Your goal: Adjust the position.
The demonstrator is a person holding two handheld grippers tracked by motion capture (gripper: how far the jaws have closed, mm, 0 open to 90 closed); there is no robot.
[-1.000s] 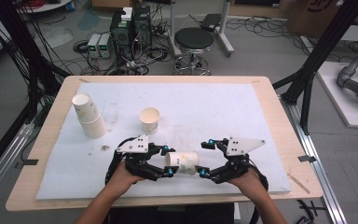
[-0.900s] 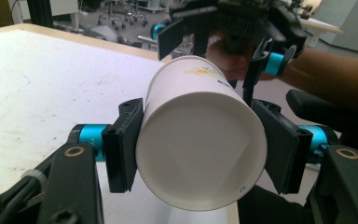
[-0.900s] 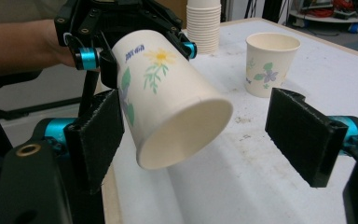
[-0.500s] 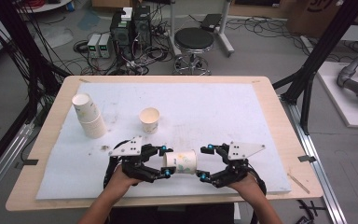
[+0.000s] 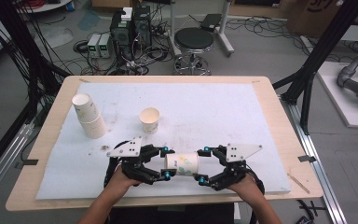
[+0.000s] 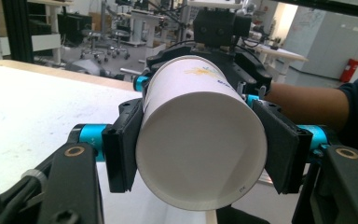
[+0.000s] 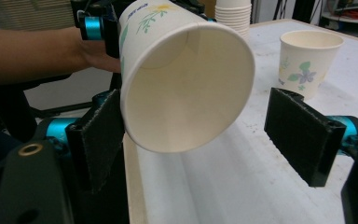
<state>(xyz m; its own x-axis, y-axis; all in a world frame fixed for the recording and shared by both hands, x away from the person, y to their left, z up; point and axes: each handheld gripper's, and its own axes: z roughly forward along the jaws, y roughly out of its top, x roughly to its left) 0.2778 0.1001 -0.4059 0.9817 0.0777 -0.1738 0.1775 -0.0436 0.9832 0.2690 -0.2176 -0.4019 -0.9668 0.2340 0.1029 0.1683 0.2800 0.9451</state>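
A white paper cup with a flower print (image 5: 182, 164) lies level in the air above the front of the white mat (image 5: 223, 112), between my two grippers. My left gripper (image 5: 167, 163) is shut on its base end; in the left gripper view both pads (image 6: 121, 149) press the sides of the cup (image 6: 200, 154), whose bottom faces the camera. My right gripper (image 5: 201, 164) stands open around the rim end. In the right gripper view the cup's mouth (image 7: 186, 93) faces me, the left pad (image 7: 98, 140) lies close beside the rim, and the right pad (image 7: 303, 135) stands well apart from it.
One paper cup (image 5: 149, 120) stands upright on the mat behind the grippers. A leaning stack of cups (image 5: 89, 115) stands at the mat's left. The table's front edge (image 5: 177, 200) runs just under the hands. A stool (image 5: 193, 42) and cables are on the floor beyond.
My right gripper has moved left, so its open jaws now reach around the cup's rim end. The left gripper and the cup have stayed in place.
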